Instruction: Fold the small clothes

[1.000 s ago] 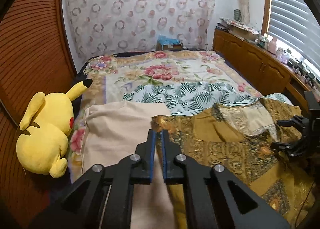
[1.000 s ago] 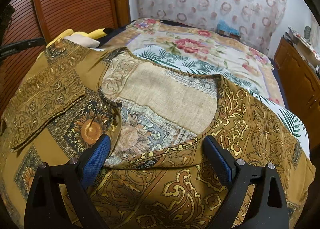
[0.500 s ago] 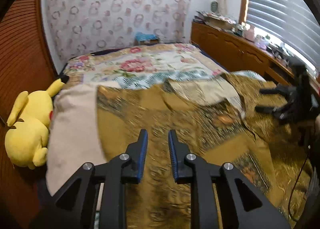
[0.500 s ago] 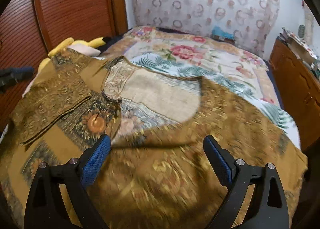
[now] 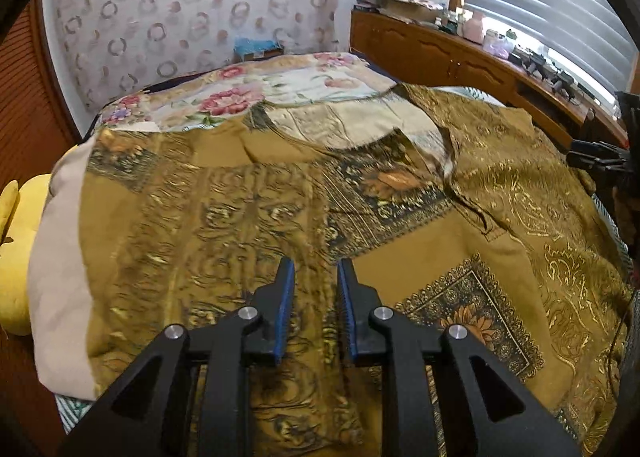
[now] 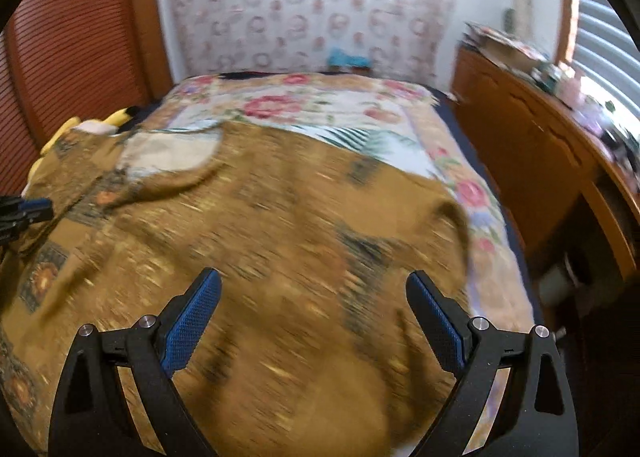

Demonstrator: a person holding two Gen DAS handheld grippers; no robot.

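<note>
A mustard-gold patterned garment (image 5: 360, 217) with sunflower panels and a pale lining at the neck lies spread over the bed; it also fills the blurred right wrist view (image 6: 260, 237). My left gripper (image 5: 314, 277) hovers over the garment's left part, jaws a narrow gap apart, holding nothing. My right gripper (image 6: 312, 289) is wide open and empty above the garment's right part. The right gripper also shows at the right edge of the left wrist view (image 5: 600, 155).
A beige pillow (image 5: 52, 257) lies under the garment's left edge, with a yellow plush toy (image 5: 16, 241) beside it. A floral bedspread (image 6: 320, 105) covers the far bed. A wooden dresser (image 5: 460, 61) with clutter runs along the right.
My left gripper let go of the garment's edge, opened slightly and moved right over the cloth. My right gripper swung right across the garment, staying wide open.
</note>
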